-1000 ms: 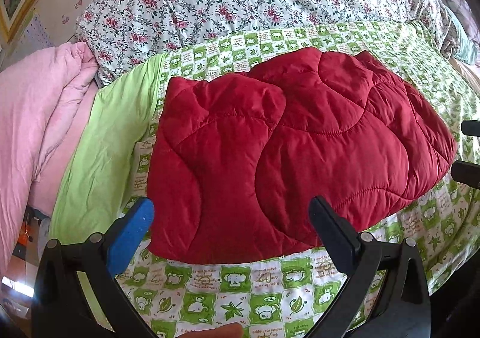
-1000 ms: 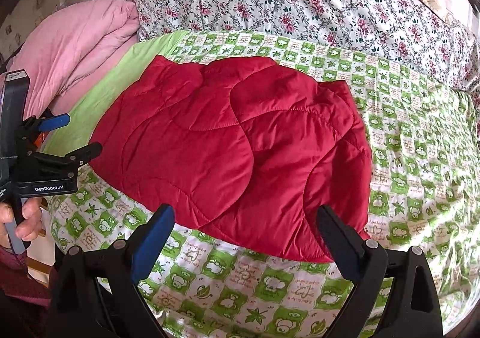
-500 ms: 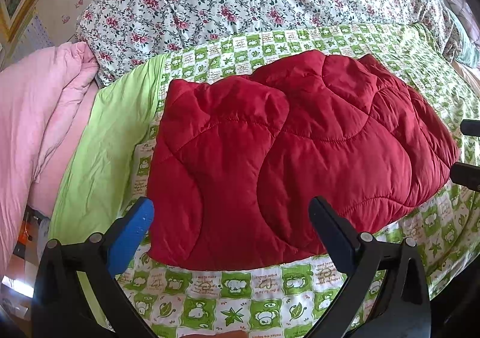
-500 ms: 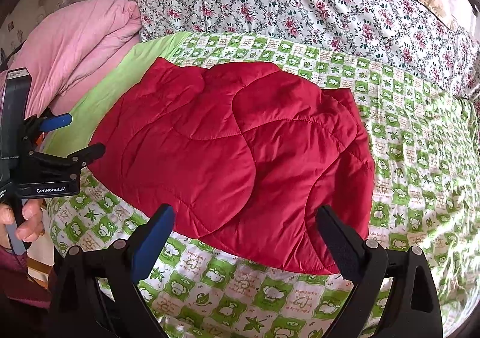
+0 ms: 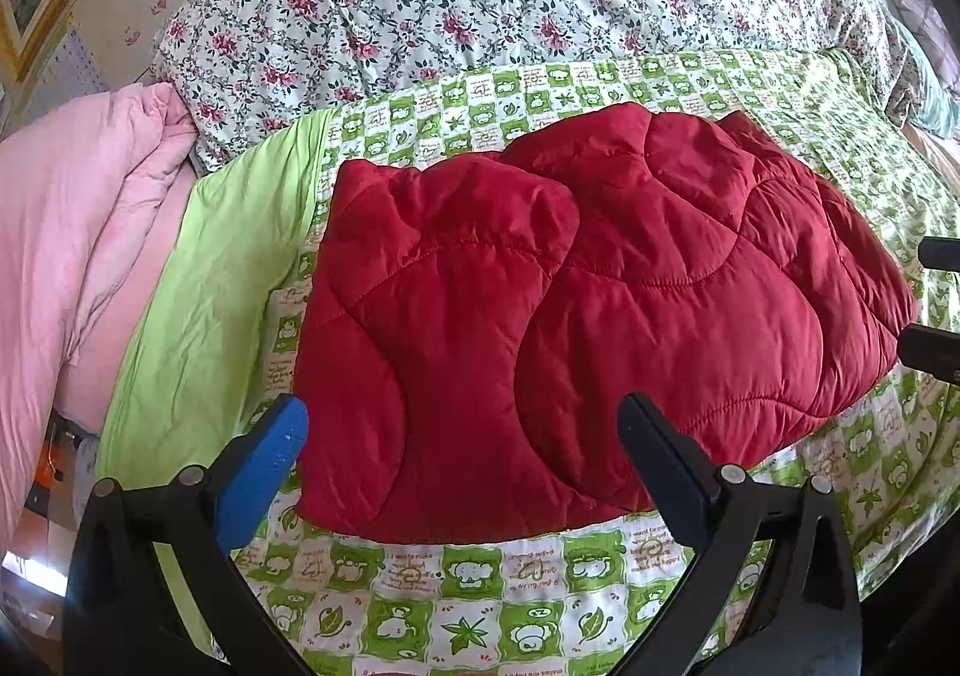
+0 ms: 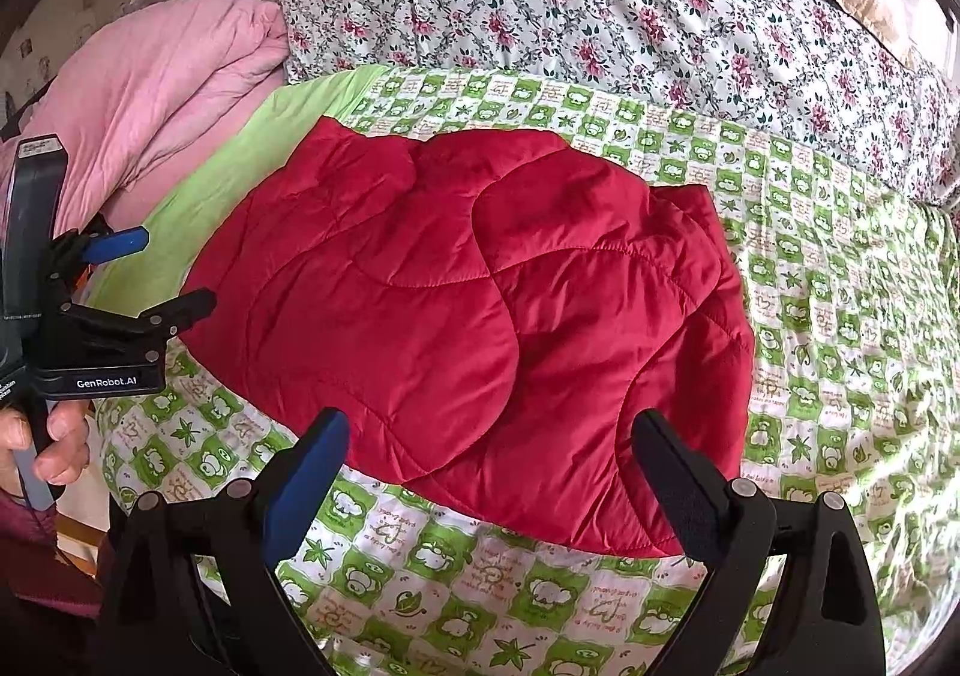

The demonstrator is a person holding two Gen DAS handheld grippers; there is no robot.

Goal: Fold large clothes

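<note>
A red quilted jacket (image 5: 588,316) lies folded into a compact block on the green-and-white patterned blanket (image 5: 480,604); it also shows in the right wrist view (image 6: 480,316). My left gripper (image 5: 462,442) is open and empty, hovering over the jacket's near edge toward its left end; it also shows at the left of the right wrist view (image 6: 162,268). My right gripper (image 6: 492,454) is open and empty over the jacket's near edge toward its right end. Its fingertips (image 5: 936,310) show at the right edge of the left wrist view.
A floral duvet (image 6: 600,4) is piled behind the blanket (image 6: 840,316). A pink quilt (image 6: 150,88) is bunched at the left, with a plain lime-green sheet (image 5: 204,316) beside it. The bed's near edge runs just under both grippers.
Both grippers have drifted slightly down and back toward the near edge, so the jacket sits a little higher and farther in both views. The jacket itself has not moved.
</note>
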